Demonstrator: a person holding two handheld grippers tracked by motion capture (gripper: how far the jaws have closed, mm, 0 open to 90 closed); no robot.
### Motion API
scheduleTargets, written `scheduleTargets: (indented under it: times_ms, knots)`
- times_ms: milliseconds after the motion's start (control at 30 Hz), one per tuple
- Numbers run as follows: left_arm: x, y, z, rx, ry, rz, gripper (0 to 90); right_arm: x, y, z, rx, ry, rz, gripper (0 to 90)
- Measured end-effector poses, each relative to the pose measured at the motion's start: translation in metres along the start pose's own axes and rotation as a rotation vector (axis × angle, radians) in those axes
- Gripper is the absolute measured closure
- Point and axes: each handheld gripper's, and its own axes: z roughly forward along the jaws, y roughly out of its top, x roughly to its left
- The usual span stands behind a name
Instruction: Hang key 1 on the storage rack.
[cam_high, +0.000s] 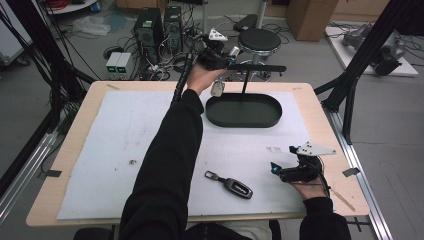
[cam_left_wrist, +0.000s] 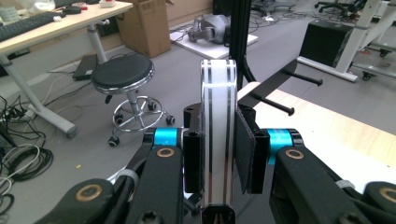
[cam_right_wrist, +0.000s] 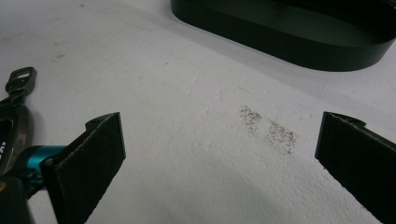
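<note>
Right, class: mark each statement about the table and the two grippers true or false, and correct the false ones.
1. The left gripper grips a white fob. True.
2. The right gripper holds the key fob. False: its jaws are open, and that fob lies on the mat.
3. The tray is black. True.
4. The stool stands on the table. False: it stands on the floor.

A round black padded stool on castors (cam_high: 258, 41) stands at the top centre of the high view, beyond the table. Two dark computer towers (cam_high: 159, 26) sit upper left among tangled cables. A brown cardboard box (cam_high: 311, 16) occupies the upper right, on grey floor.
</note>
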Motion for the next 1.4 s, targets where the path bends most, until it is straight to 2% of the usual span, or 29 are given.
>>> scheduleTargets:
  times_ms: [167, 467, 800, 933, 1033, 1133, 1300, 1400]
  knots:
    - [0.001, 0.006, 0.002, -0.022, 0.016, -0.004, 74.5, -0.001, -0.001, -0.002, -0.008, -0.007, -0.003, 0.8]
    - [0.006, 0.008, 0.012, -0.044, 0.020, -0.057, 74.5, -0.002, -0.002, -0.002, 0.001, -0.012, -0.007, 0.9]
    - [0.006, 0.014, 0.019, -0.020, 0.080, -0.014, 74.5, -0.003, -0.003, -0.004, 0.003, -0.017, -0.004, 0.8]
    - [0.009, 0.014, 0.021, -0.033, 0.113, -0.012, 74.4, -0.003, -0.004, -0.005, 0.002, -0.021, -0.004, 0.8]
    - [0.012, 0.014, 0.023, -0.053, 0.126, -0.026, 74.4, -0.003, -0.004, -0.005, 0.005, -0.021, -0.007, 0.9]
    - [0.017, 0.014, 0.026, -0.049, 0.143, -0.027, 74.4, -0.002, -0.004, -0.004, 0.009, -0.021, -0.006, 0.8]
    - [0.026, 0.012, 0.025, -0.047, 0.132, -0.069, 73.1, -0.002, -0.004, -0.004, 0.012, -0.020, -0.012, 0.8]
    - [0.030, 0.012, 0.020, -0.061, 0.095, -0.155, 52.6, -0.003, -0.004, -0.004, 0.010, -0.018, -0.005, 0.8]
